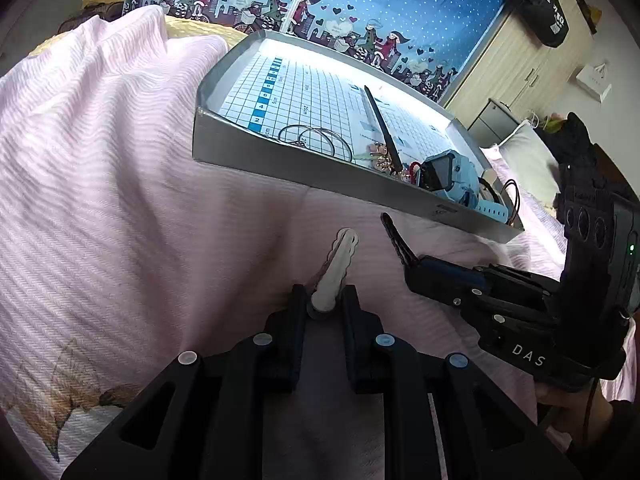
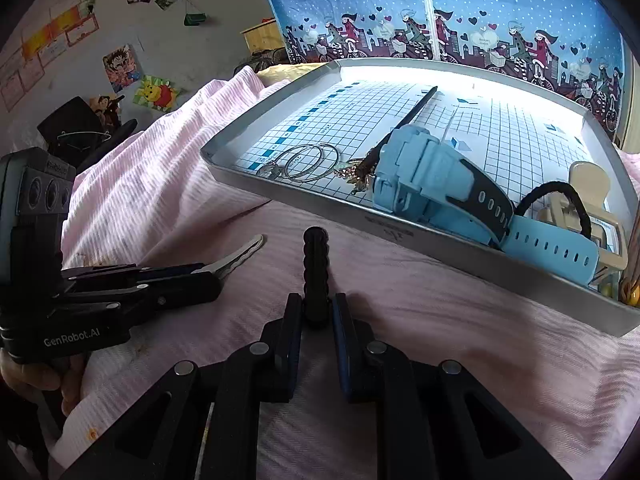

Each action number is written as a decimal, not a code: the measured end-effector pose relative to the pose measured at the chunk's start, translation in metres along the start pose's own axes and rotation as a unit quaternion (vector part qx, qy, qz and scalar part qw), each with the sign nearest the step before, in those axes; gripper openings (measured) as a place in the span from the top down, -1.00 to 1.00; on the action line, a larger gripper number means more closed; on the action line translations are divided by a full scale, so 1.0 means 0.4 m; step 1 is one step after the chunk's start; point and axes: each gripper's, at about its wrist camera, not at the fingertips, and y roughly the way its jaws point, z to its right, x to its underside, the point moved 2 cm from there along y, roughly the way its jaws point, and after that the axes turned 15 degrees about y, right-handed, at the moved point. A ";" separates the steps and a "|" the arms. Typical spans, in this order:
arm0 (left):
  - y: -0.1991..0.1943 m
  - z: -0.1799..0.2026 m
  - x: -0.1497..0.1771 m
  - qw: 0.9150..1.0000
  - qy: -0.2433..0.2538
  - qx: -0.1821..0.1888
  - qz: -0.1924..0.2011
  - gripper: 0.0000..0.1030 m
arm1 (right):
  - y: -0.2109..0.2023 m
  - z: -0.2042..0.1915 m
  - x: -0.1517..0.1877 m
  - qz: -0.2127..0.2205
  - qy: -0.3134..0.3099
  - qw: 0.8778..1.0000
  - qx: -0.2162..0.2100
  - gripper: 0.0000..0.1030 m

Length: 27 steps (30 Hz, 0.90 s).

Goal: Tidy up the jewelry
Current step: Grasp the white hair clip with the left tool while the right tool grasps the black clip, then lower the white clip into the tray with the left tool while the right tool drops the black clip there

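Both grippers, left (image 1: 340, 256) and right (image 2: 316, 256), are seen clenched and empty at lower centre. Jewelry, hoop earrings (image 2: 310, 162) included, lies in the tray (image 2: 460, 256), upper right. A reach and an opening of fingers are judged next.

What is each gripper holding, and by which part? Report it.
Nothing is held. The left gripper and the right gripper both have their jaws shut together with nothing between them.
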 end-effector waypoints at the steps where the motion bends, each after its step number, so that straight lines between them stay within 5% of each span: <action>1: 0.000 0.002 0.000 1.000 0.003 -0.002 0.000 0.73 | 0.000 -0.001 0.001 0.000 -0.001 1.000 0.001 0.71; 6: 0.001 0.012 0.002 1.000 0.012 -0.008 0.007 0.74 | -0.002 -0.010 0.010 0.013 -0.007 1.000 0.014 0.71; 9: -0.008 0.013 0.002 1.000 0.011 -0.002 0.021 0.74 | -0.025 -0.025 0.013 0.047 -0.018 0.998 0.037 0.72; 15: -0.064 0.037 -0.013 0.996 0.027 0.019 0.082 0.75 | -0.106 -0.026 -0.003 0.127 0.007 0.992 0.011 0.72; 27: -0.101 -0.001 -0.025 0.992 -0.021 0.018 0.124 0.75 | -0.134 -0.058 -0.008 0.132 -0.007 0.991 -0.016 0.72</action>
